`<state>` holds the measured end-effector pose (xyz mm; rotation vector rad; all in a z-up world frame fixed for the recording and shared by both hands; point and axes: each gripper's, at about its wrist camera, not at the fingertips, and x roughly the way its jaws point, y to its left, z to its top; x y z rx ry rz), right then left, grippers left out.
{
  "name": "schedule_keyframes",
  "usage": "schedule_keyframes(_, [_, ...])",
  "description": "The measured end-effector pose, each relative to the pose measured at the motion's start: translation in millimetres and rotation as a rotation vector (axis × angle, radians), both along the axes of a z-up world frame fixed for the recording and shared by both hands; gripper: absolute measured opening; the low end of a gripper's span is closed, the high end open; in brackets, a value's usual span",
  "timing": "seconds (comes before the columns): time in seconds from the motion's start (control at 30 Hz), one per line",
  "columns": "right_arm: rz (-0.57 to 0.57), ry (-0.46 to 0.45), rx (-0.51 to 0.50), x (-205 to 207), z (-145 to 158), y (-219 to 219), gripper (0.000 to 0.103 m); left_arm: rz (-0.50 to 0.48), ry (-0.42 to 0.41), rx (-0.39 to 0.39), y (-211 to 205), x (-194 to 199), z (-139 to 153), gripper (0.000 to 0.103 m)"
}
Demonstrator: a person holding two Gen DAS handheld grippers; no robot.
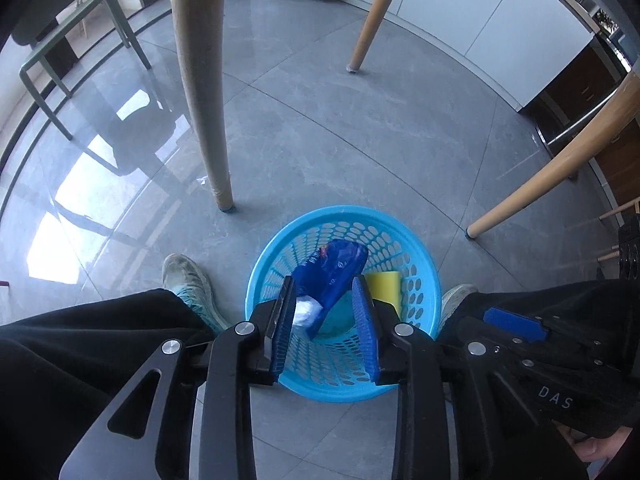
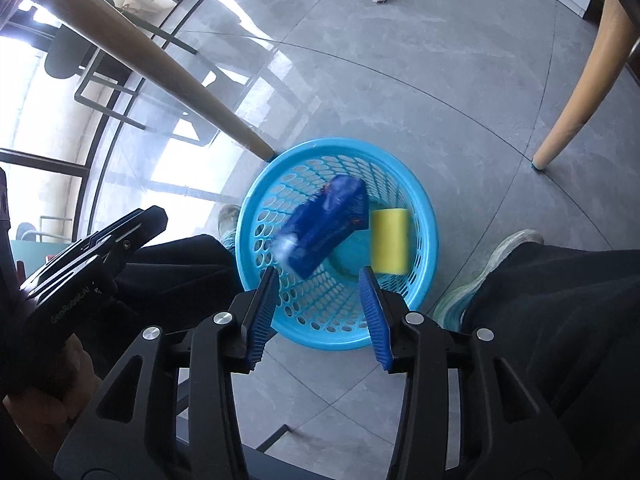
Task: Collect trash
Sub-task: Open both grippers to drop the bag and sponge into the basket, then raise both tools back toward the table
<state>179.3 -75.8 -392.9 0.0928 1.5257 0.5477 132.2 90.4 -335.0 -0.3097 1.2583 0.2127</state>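
A light blue perforated basket (image 1: 280,240) stands on the grey tile floor between the person's feet; it also shows in the right wrist view (image 2: 424,208). Inside it lie a dark blue wrapper (image 1: 332,268) (image 2: 328,220) with a white crumpled bit (image 1: 306,312) (image 2: 286,246) at its lower end, and a yellow sponge (image 1: 386,286) (image 2: 390,240). My left gripper (image 1: 325,292) is open above the basket, with nothing between its fingers. My right gripper (image 2: 318,278) is open and empty above the basket's near rim.
Wooden table legs stand close by: one just left of the basket (image 1: 202,92) (image 2: 168,76), one at the right (image 1: 556,168) (image 2: 576,92), one farther back (image 1: 374,16). A green chair (image 1: 76,40) stands at far left. The person's shoes (image 1: 190,280) (image 2: 496,256) flank the basket.
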Motion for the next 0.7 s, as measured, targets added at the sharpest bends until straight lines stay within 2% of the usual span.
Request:
schedule_keyframes(0.1, [-0.028, -0.006, 0.011, -4.1, 14.0, -9.8, 0.042, 0.008, 0.009, 0.009, -1.4, -7.4, 10.3, 0.029])
schedule_keyframes(0.27, [-0.052, -0.052, 0.043, -18.3, 49.6, -28.8, 0.05, 0.002, -0.026, 0.036, -8.7, -25.3, 38.8, 0.037])
schedule_keyframes(0.33, [-0.05, -0.078, 0.05, -27.1, 64.3, -36.3, 0.052, -0.01, -0.046, 0.057, -13.7, -33.4, 51.7, 0.044])
schedule_keyframes(0.4, [-0.044, -0.116, 0.054, -35.9, 80.8, -42.0, 0.056, -0.023, -0.063, 0.065, -18.1, -42.4, 64.1, 0.046])
schedule_keyframes(0.53, [-0.015, -0.18, 0.057, -50.7, 108.4, -51.9, 0.059, -0.053, -0.116, 0.12, -28.6, -58.2, 91.8, 0.061])
schedule_keyframes(0.7, [-0.011, -0.272, 0.075, -64.7, 143.6, -67.3, 0.064, -0.07, -0.192, 0.144, -36.4, -76.5, 130.0, 0.069])
